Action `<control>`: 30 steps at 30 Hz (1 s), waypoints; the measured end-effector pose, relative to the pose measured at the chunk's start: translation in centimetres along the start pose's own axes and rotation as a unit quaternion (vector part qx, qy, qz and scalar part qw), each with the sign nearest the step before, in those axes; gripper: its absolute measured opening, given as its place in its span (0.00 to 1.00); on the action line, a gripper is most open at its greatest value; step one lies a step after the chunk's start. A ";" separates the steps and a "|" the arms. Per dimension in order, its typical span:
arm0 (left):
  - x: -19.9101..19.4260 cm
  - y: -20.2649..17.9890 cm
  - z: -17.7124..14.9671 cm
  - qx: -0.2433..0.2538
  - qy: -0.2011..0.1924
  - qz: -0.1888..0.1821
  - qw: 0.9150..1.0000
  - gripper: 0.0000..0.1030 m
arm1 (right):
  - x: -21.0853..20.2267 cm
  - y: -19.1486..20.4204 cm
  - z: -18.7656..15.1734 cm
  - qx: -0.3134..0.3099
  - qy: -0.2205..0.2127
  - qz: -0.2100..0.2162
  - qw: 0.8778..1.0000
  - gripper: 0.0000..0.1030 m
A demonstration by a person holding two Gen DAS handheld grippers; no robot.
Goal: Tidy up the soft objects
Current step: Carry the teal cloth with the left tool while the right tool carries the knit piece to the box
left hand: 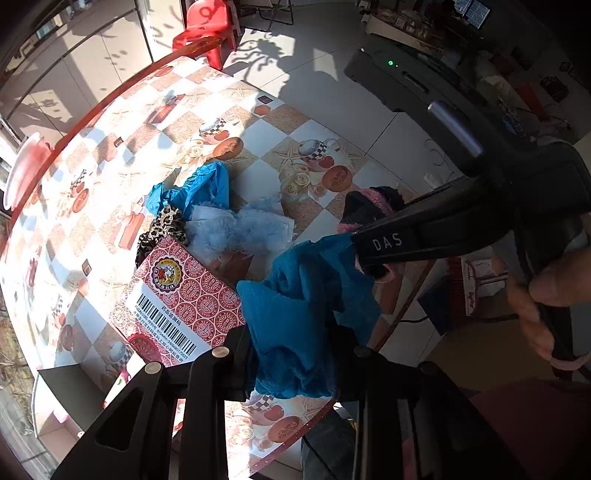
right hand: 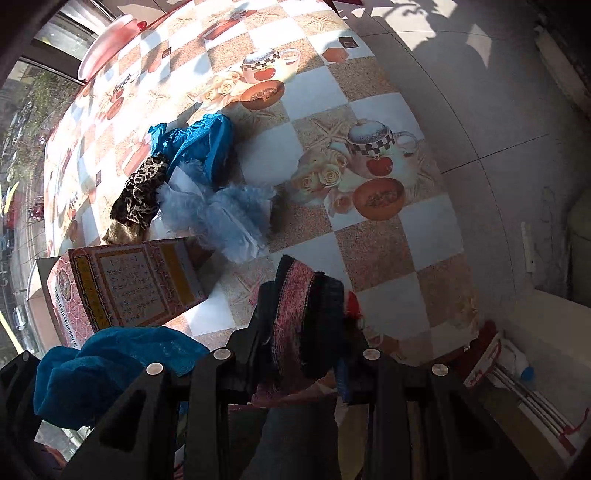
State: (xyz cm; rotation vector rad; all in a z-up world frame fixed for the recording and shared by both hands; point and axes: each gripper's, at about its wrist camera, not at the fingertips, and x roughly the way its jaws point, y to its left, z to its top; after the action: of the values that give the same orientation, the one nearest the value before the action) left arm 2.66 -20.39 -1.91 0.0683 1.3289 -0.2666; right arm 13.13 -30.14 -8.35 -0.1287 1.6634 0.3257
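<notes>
Left wrist view shows the left gripper (left hand: 295, 354) pinching a teal cloth (left hand: 303, 314) above the red patterned box (left hand: 184, 295). The right gripper (right hand: 295, 354) pinches a pink-and-black knit cloth (right hand: 299, 314) over the checkered table (right hand: 388, 258).

A home dining area is showing: a teacup-print bench (right hand: 369, 229), a red plastic chair (left hand: 207, 26), and tiled floor (left hand: 332, 96).
</notes>
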 end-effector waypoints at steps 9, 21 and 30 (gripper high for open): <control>-3.3 4.6 -7.1 -0.051 -0.013 0.042 0.998 0.31 | 0.7 4.6 -8.3 -0.017 0.001 -0.013 1.000 0.32; -7.2 13.3 -16.1 -0.211 -0.030 0.110 0.971 0.31 | -0.6 14.6 -11.2 -0.177 0.004 0.007 0.984 0.32; -9.0 16.9 -21.8 -0.330 -0.042 0.142 0.932 0.31 | -2.5 21.6 -12.7 -0.303 -0.022 0.008 0.953 0.32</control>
State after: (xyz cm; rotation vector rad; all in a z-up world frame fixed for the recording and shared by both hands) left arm -16.08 1.75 -0.30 -0.3137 1.2458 0.4249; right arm -4.61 -13.44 -1.87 -0.5628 1.4732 0.8407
